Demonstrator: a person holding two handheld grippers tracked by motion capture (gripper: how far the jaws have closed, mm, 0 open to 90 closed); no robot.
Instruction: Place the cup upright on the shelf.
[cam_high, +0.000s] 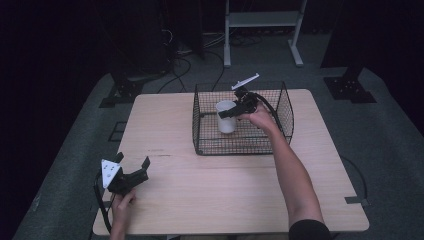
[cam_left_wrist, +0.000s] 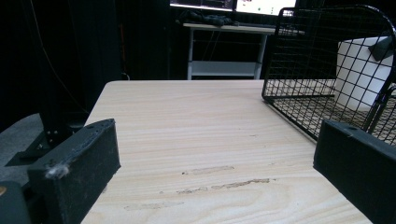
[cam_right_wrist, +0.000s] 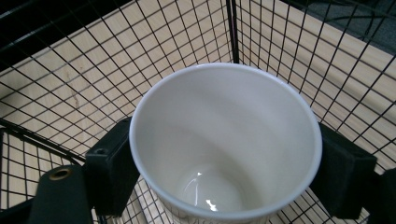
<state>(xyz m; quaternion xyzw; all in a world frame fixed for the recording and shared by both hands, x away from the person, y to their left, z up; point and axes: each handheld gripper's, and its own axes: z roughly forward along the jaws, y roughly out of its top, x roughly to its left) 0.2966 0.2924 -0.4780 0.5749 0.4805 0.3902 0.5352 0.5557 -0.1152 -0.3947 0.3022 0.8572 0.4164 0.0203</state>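
Your right gripper (cam_high: 231, 112) pinches the white cup (cam_high: 226, 117) on both sides just below its rim, jaws pressed against the wall. The cup sits upright and empty inside the wire basket (cam_high: 285, 107), at or just above its floor; contact with the mesh can't be told. Your left gripper (cam_high: 133, 166) rests at the near left of the table (cam_high: 225, 195), jaws spread, nothing between them.

Risks: release before the base settles and the cup likely tips on the uneven wire. Withdraw at a slant and a jaw may drag the rim, or your cable may snag the basket's wall.
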